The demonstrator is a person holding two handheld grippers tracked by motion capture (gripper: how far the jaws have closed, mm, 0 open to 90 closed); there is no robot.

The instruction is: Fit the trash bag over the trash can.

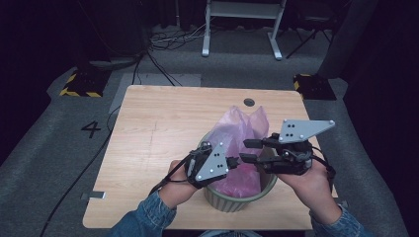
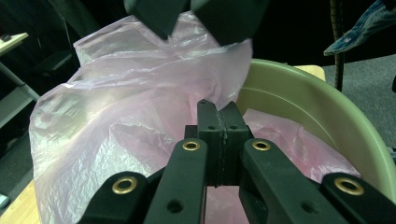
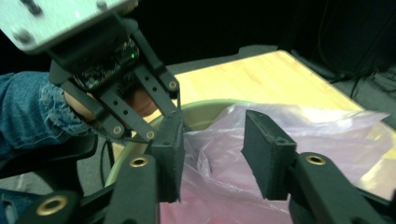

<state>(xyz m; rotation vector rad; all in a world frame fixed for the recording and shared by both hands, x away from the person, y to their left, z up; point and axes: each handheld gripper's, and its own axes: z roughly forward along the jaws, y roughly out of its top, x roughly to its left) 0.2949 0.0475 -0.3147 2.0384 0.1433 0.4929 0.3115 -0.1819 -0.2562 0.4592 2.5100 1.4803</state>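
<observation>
A pale green round bin stands on the wooden table near its front edge, with a thin pink plastic bag inside it that rises above the rim. My left gripper comes in from the left over the rim. In the left gripper view its jaws are pressed together on an edge of the bag, just inside the bin. My right gripper faces it from the right. In the right gripper view its pads stand apart over the bag, touching nothing.
The bin sits close to the table's front right part; bare wood lies behind and to the left of it. A round cable hole is at the far edge. Cables trail from both grippers off the front, and a white frame stands on the floor beyond.
</observation>
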